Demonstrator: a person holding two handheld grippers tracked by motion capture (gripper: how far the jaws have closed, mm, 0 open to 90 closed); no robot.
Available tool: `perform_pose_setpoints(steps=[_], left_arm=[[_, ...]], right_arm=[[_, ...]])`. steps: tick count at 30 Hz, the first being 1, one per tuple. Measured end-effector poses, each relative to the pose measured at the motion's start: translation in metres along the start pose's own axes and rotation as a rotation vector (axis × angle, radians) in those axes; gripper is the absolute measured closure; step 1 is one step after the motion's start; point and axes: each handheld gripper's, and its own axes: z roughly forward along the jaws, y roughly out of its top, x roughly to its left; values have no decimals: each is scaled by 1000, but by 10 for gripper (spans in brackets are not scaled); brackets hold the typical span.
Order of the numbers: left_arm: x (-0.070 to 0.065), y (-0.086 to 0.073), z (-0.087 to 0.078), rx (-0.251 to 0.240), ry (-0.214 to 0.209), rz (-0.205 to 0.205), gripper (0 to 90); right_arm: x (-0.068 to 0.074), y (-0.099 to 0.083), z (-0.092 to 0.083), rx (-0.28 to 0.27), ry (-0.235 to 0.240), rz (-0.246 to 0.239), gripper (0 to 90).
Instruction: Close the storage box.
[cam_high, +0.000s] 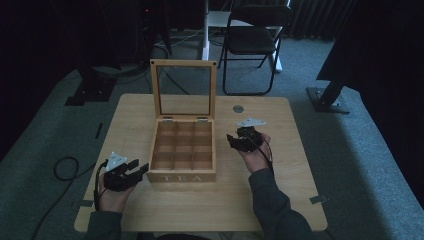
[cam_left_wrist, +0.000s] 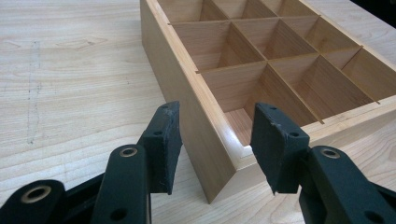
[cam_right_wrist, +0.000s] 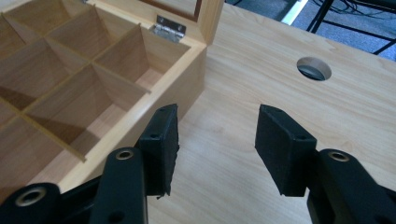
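Box: the tea box (cam_high: 183, 150) sits mid-table, lid (cam_high: 183, 90) standing upright at the far side, all nine compartments empty.
Left gripper: the left gripper (cam_left_wrist: 212, 140) straddles the near left corner of the box, jaws apart, pads not pressing the wood.
Right gripper: the right gripper (cam_right_wrist: 215, 144) hangs just right of the box over bare table (cam_right_wrist: 261, 93), jaws released, nothing between them.
Risk, corner: if the left jaws clench on that corner, the pads may slip off the angled wood and the box skids right.
Risk, lid: a knock from the right gripper could drop the lid shut.
Risk, hole: the table hole (cam_right_wrist: 314, 68) lies far right, likely harmless.
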Motion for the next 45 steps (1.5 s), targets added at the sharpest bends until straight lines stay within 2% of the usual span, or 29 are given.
perform_pose_setpoints(steps=[8, 12, 23, 25, 35, 37, 39, 40, 42, 45], left_arm=[[0, 0, 0, -1, -1, -2, 528], [1, 0, 1, 0, 0, -2, 525], [-1, 0, 3, 1, 1, -2, 519], [-1, 0, 4, 5, 6, 3, 518], [-4, 0, 6, 11, 9, 20, 518], [-4, 0, 5, 12, 8, 20, 518], [-5, 0, 4, 10, 9, 20, 518], [-5, 0, 3, 9, 9, 20, 518], [-4, 0, 3, 8, 11, 20, 518], [-5, 0, 3, 9, 11, 21, 518]], right_arm=[[-3, 14, 3, -29, 15, 10, 512], [-5, 23, 5, -39, 8, -2, 508], [-8, 36, 13, -60, 11, -5, 502], [-10, 46, 19, -70, 22, 5, 508], [-11, 63, 32, -84, 18, -5, 514], [-14, 68, 37, -107, 32, 3, 506], [-16, 69, 39, -103, 38, 13, 506], [-18, 71, 43, -94, 42, 33, 511], [-19, 73, 45, -94, 42, 36, 512], [-16, 79, 49, -94, 37, 12, 514]])
